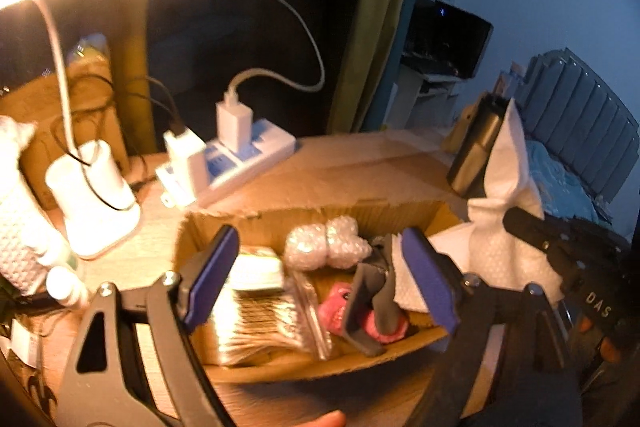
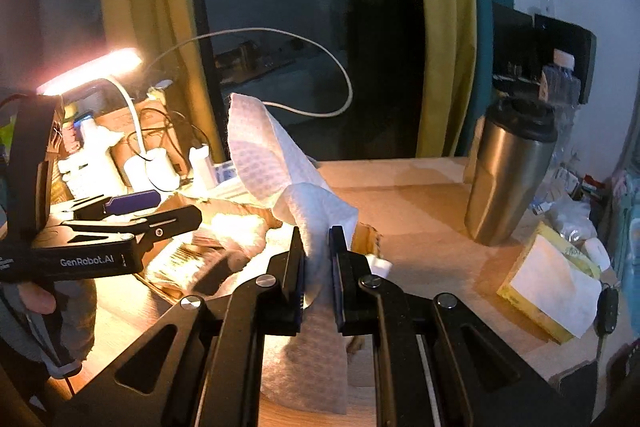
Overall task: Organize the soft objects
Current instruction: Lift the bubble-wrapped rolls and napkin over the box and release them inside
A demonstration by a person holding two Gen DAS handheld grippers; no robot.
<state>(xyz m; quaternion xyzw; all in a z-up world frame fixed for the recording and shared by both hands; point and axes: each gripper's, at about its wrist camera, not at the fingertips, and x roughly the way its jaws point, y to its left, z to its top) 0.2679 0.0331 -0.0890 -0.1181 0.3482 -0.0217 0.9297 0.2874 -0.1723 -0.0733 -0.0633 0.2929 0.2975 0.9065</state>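
My right gripper [image 2: 318, 267] sits at lower centre of its own view, jaws drawn narrow and pinching a white embossed paper towel [image 2: 280, 171]. The towel rises from the pinch toward the upper left of that frame, folded and crumpled; more of the sheet lies flat beneath the gripper along the bottom edge.

My left gripper [image 1: 324, 281] occupies the lower half of its view, jaws spread wide and holding nothing. Its blue pads [image 1: 210, 277] frame an open cardboard box [image 1: 424, 345] at centre. Inside the box, from upper centre downward: a wad of bubble wrap [image 1: 324, 247], a pink item [image 1: 336, 309] partly under a grey piece, and a clear bag of thin sticks [image 1: 256, 327] at lower left.

In the left view the same towel [image 1: 508, 183] stands at right of frame, draped over the box's right edge, with the right gripper's black body [image 1: 560, 251] at the right margin.

A lit desk lamp [image 1: 92, 203] stands at left, a white power strip [image 1: 240, 163] above the box. A steel tumbler [image 2: 508, 175] stands upright at right in the right view, apart from the box, with a yellow tissue pack [image 2: 548, 287] at lower right.
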